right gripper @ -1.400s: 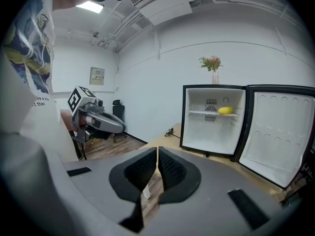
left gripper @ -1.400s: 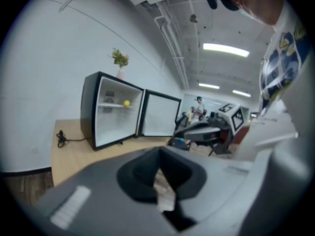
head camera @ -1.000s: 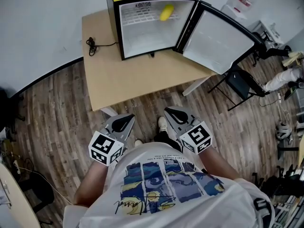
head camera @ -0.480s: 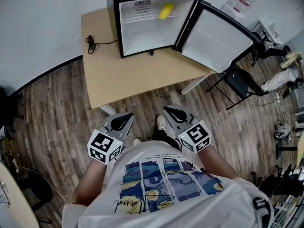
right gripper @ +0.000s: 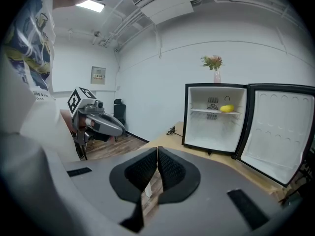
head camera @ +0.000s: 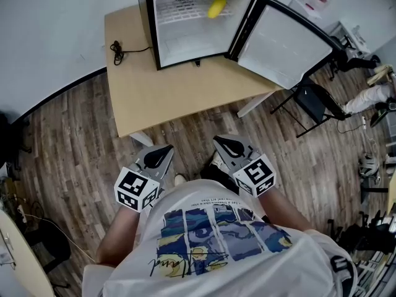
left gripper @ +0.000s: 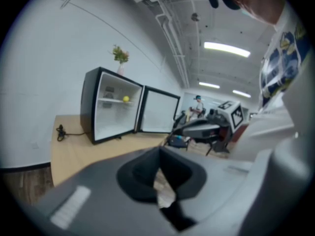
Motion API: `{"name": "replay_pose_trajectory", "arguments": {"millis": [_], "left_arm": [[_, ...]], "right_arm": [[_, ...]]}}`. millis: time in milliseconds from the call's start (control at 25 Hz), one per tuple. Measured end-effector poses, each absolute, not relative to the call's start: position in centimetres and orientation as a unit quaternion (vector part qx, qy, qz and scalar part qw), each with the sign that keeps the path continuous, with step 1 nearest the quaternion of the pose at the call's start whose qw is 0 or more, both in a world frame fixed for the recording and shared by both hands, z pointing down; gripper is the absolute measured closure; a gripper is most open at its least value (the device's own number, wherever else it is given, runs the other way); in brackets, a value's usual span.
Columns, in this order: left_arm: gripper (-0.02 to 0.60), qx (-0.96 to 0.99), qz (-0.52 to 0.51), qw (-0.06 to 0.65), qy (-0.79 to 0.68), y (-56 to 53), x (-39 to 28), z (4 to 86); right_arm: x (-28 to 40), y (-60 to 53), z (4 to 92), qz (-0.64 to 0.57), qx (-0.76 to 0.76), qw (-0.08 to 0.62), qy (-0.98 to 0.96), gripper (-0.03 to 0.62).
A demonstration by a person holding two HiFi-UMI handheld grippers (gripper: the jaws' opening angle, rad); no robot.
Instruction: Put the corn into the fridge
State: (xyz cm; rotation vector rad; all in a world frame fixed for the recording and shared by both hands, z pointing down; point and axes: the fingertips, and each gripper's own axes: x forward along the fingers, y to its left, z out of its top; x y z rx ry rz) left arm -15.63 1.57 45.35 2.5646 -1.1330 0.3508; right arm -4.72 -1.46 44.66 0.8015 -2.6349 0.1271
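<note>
Yellow corn, black fridge white inside, tan table, grey-brown wood-grain floor

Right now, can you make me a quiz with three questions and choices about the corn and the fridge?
1. Where is the corn?
A. on the floor
B. on the shelf inside the fridge
C. in a hand-held gripper

2. What colour is the fridge on the outside?
A. black
B. red
C. green

3. How is the fridge door?
A. shut
B. wide open
C. missing

Answers:
1 B, the yellow cob lies on the upper shelf inside.
2 A, the casing around the white inside is black.
3 B, the door is swung far out to one side.
</note>
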Motion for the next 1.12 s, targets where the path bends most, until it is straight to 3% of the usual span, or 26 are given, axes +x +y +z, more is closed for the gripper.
{"name": "replay_pose_trajectory", "arguments": {"millis": [720, 1120], "left_arm": [[0.572, 0.895, 0.126, 0.171, -0.393, -4.4, -10.8, 46.0], [0.572, 0.894, 0.117, 0.152, -0.405, -10.7, -4.9, 44.1]], "right_arm": [[0.4, -5.9, 44.9, 0.062, 0.292, 0.190, -0.935, 0.582], [5.2, -12.0, 44.7, 0.069, 0.271, 0.191, -0.941, 0.582]]}}
